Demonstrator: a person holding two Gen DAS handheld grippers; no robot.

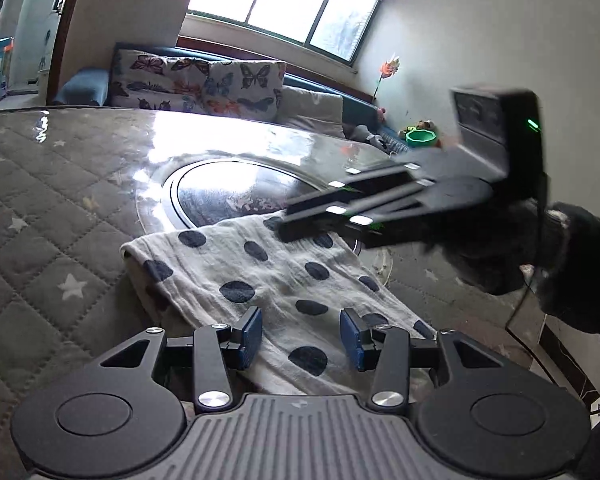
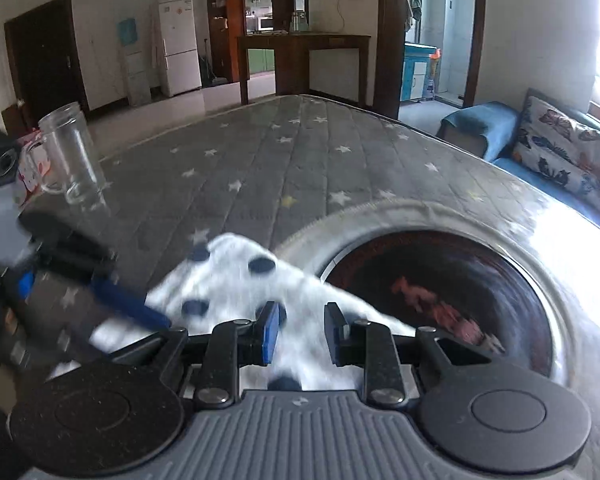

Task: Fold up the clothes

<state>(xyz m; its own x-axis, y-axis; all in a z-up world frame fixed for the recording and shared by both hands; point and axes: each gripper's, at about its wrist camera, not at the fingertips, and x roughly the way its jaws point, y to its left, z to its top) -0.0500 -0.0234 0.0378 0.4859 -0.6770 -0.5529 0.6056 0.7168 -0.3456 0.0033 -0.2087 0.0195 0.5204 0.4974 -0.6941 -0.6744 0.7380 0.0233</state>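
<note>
A white cloth with dark polka dots [image 1: 276, 280] lies folded in a long strip on the table, partly over the round inset. My left gripper [image 1: 301, 334] is open just above the cloth's near end, with nothing between its blue pads. My right gripper [image 2: 301, 334] is open over the cloth [image 2: 236, 280], which looks blurred. In the left wrist view the right gripper [image 1: 284, 224] reaches in from the right, its tips at the cloth's far end. In the right wrist view the left gripper [image 2: 132, 308] comes in from the left beside the cloth.
The table has a grey quilted star-pattern cover [image 1: 40, 220] under clear plastic and a round dark inset [image 2: 440, 300]. A glass mug [image 2: 72, 156] stands at the table's left side. A sofa with butterfly cushions [image 1: 196, 80] is behind the table.
</note>
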